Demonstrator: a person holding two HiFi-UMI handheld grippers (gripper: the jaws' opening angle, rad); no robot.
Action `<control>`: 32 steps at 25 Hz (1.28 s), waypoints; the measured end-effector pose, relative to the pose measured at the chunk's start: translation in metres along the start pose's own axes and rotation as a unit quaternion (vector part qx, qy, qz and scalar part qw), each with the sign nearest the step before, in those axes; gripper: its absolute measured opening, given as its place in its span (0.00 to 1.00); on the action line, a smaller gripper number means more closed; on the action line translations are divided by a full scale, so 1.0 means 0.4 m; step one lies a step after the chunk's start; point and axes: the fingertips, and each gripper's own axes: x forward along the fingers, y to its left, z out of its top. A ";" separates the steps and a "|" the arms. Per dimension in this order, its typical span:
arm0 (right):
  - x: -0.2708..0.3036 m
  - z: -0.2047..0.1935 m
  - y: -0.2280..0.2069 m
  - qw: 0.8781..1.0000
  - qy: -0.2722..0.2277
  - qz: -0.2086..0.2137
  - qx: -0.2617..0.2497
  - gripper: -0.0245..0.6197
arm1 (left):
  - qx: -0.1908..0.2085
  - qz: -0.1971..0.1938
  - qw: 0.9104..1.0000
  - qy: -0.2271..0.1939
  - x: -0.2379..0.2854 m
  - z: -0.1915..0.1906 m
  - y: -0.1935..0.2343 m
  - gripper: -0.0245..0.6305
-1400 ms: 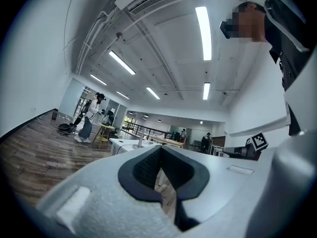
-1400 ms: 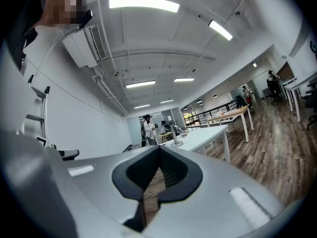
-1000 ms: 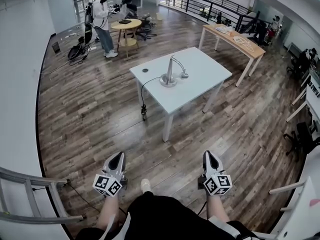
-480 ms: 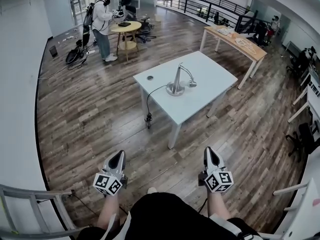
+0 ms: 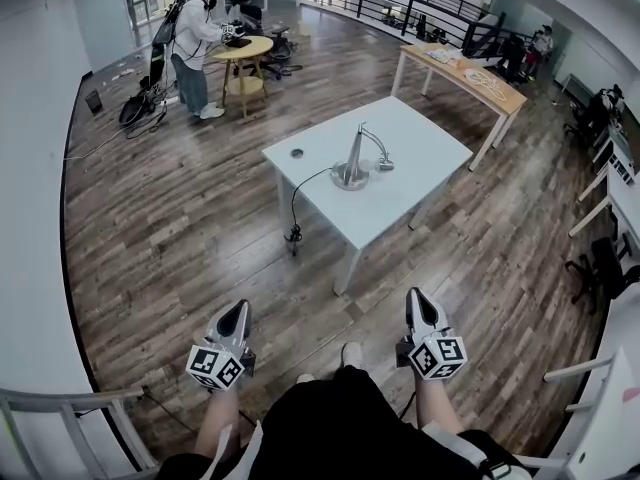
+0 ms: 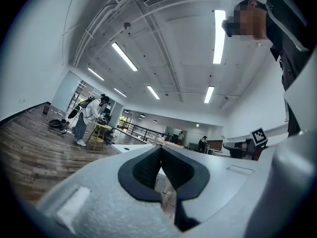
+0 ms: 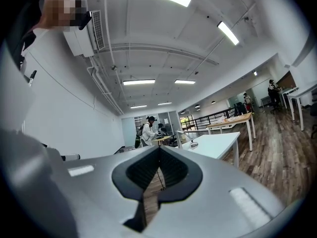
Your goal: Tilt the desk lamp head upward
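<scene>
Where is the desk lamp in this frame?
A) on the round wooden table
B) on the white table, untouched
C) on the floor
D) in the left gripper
B: the lamp stands on the white table, well ahead of the left gripper and right gripper, both shut and empty.

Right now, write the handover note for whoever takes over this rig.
Left gripper: shut, empty, held low and level.
Right gripper: shut, empty, same pose.
Desk lamp stands on the white table ahead, seemingly well beyond reach. The lamp head points down toward the tabletop.
Done: nothing on the lamp yet.
Left: walk up, take the lamp head, tilt it upward.
</scene>
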 end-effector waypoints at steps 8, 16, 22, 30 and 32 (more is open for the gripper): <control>0.094 -0.008 -0.025 1.000 0.008 0.004 0.004 0.04 | 0.006 0.010 1.000 0.001 0.055 0.019 0.041 0.04; 0.244 -0.005 -0.065 1.000 0.007 0.024 0.015 0.04 | 0.014 0.032 0.999 0.008 0.139 0.019 0.096 0.04; 0.381 0.023 -0.133 0.999 0.005 0.034 0.016 0.04 | 0.018 0.045 0.999 0.003 0.259 0.037 0.134 0.04; 0.523 0.061 -0.244 0.999 -0.006 0.040 0.018 0.04 | 0.025 0.044 0.999 0.004 0.438 0.041 0.145 0.04; 0.547 0.060 -0.279 0.999 -0.003 0.037 0.020 0.04 | 0.025 0.044 0.999 0.007 0.481 0.035 0.145 0.04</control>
